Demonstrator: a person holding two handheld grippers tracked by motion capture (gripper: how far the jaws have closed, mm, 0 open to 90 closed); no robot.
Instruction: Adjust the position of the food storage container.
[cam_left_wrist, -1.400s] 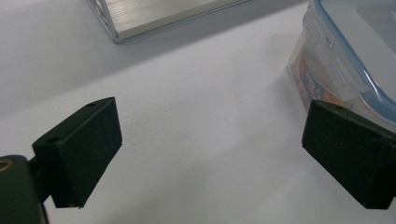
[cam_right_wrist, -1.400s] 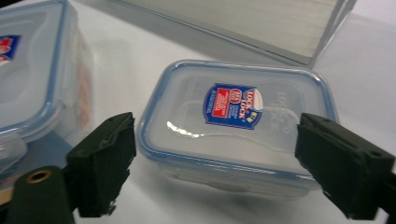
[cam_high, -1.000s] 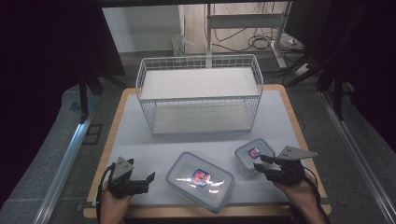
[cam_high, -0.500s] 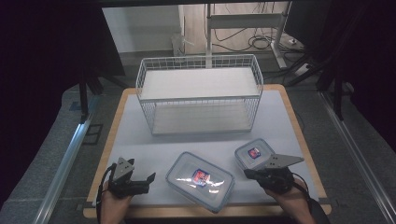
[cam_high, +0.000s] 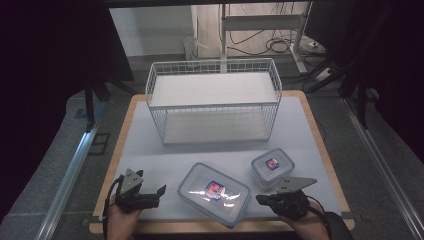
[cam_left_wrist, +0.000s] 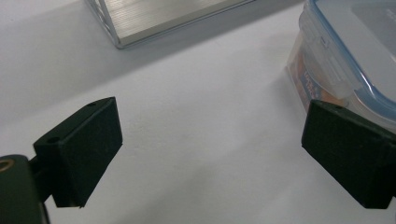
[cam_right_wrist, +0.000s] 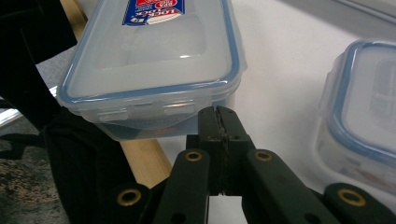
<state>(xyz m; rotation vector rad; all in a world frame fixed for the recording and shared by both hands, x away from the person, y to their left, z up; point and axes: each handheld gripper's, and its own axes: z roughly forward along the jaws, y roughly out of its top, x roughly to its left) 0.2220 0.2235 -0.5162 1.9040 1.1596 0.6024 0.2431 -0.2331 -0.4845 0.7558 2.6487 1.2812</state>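
Note:
A large clear lidded container (cam_high: 214, 192) with a blue rim lies at the table's near middle. A smaller one (cam_high: 272, 166) sits to its right. My left gripper (cam_high: 160, 194) rests on the white mat left of the large container, jaws wide open with nothing between them. In the left gripper view, that gripper (cam_left_wrist: 215, 144) has the large container's (cam_left_wrist: 345, 51) end just beyond its right pad (cam_left_wrist: 350, 154). My right gripper (cam_high: 261, 199) is shut and empty. Its closed tips (cam_right_wrist: 218, 116) point at the large container's (cam_right_wrist: 149, 56) latch side, almost touching. The small container (cam_right_wrist: 364, 107) is to their right.
A white wire basket (cam_high: 214, 102) with two levels stands at the back of the table. The wooden table edge (cam_high: 220, 227) runs just under both hands. The basket's lower corner (cam_left_wrist: 140, 18) lies ahead of the left gripper.
My right gripper has pulled back from beside the small container toward the near edge and swung left, at the large container's right end. The left gripper has held still.

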